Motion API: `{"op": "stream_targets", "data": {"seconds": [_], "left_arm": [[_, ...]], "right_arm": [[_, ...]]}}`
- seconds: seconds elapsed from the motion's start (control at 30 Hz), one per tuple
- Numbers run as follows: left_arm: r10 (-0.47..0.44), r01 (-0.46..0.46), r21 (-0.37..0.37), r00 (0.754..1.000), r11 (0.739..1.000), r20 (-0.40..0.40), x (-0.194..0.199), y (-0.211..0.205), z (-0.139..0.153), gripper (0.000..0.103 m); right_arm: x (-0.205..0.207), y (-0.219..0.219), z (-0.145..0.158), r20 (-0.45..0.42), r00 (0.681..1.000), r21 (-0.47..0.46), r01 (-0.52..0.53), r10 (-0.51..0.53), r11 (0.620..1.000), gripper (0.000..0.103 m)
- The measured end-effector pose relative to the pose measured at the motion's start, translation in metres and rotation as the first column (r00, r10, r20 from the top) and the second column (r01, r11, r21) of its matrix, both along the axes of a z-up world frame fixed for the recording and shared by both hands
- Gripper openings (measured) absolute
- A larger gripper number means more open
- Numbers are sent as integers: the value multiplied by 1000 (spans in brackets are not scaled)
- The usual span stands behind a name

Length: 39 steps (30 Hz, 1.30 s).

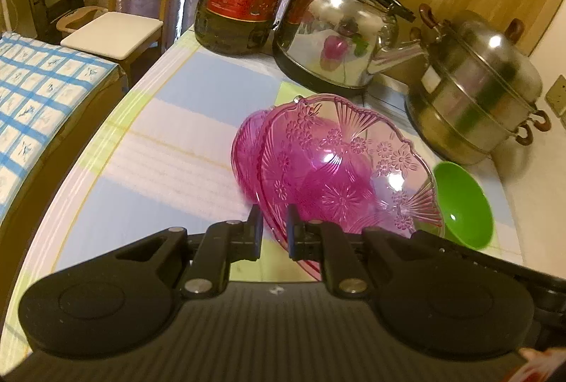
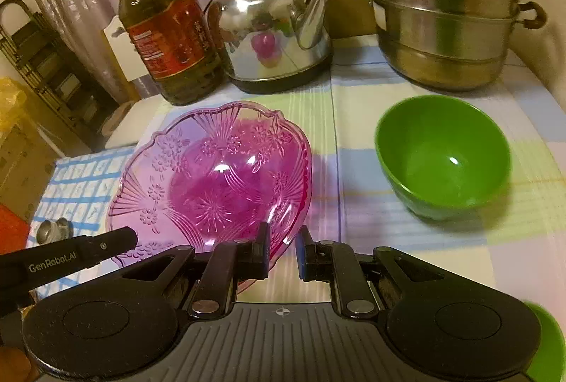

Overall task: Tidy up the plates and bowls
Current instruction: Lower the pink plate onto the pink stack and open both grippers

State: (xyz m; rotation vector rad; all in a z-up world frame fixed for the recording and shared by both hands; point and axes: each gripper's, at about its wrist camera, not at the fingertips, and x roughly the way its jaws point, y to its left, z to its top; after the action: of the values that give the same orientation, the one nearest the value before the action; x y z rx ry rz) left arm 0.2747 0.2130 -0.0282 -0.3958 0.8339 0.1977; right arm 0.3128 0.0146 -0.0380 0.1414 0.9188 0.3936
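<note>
Carrying the pink plate (image 1: 346, 169) with two tongs, one on each side.

Left tongs (image 1: 272, 215) almost shut, pinching the near rim of the plate. Right tongs (image 2: 283, 237) almost shut too, and seemingly pinching the rim on the other side. Nothing else in either one.

Plate tilted and seemingly lifted off the surface (image 2: 406, 251), in front of the kettle (image 2: 272, 28) and left of the green bowl (image 2: 442, 155), with a gap between plate and bowl. Another pink shape just behind the plate in the left view; hard to tell if that is a second plate.

How to do it well:
- Move both hands together, same speed and same way. Pulling apart or twisting could bend or crack a thin, see-through plate.
- Hold tight on both sides. Smooth, shiny rim, so probably slippery.
- Tip the plate flat before putting it down, so no edge bangs first.
- Stay away from the kettle, the oil bottle (image 2: 169, 39) and the big steel pot (image 2: 442, 10) at the back. Not much room there.
- Go low and slow over the green bowl, and do not knock it.
- Let go only once the plate sits flat, one side and then the other.
</note>
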Motion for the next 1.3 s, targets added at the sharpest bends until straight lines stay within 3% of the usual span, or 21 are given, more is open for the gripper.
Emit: {"op": "stream_targets", "data": {"seconds": [0.43, 0.63, 1.0, 1.07, 1.1, 1.13, 1.2, 1.3], "left_arm": [[-16, 17, 19, 998, 1000, -58, 68, 26, -41, 12], [-17, 16, -6, 997, 1000, -81, 79, 32, -55, 12], [-12, 13, 13, 997, 1000, -81, 83, 31, -60, 13], [0, 2, 24, 997, 1000, -83, 83, 31, -59, 14], [8, -6, 31, 997, 999, -82, 82, 31, -59, 18], [13, -11, 33, 997, 999, -79, 81, 32, -58, 19], [14, -12, 36, 998, 999, -64, 77, 32, -56, 22], [17, -15, 46, 999, 999, -33, 70, 31, -48, 22]], "right_arm": [[66, 32, -37, -33, 999, -55, -19, 17, 998, 15], [79, 35, -50, -46, 999, -69, -24, 21, 997, 15], [83, 40, -59, -41, 999, -74, -27, 24, 997, 15], [84, 40, -59, -34, 999, -68, -35, 33, 997, 18], [84, 40, -59, -29, 999, -69, -42, 40, 997, 25], [84, 41, -59, -25, 999, -74, -44, 42, 996, 42], [83, 36, -58, -14, 999, -58, -35, 34, 998, 57], [81, 29, -54, -3, 1000, -36, -23, 23, 999, 57]]}}
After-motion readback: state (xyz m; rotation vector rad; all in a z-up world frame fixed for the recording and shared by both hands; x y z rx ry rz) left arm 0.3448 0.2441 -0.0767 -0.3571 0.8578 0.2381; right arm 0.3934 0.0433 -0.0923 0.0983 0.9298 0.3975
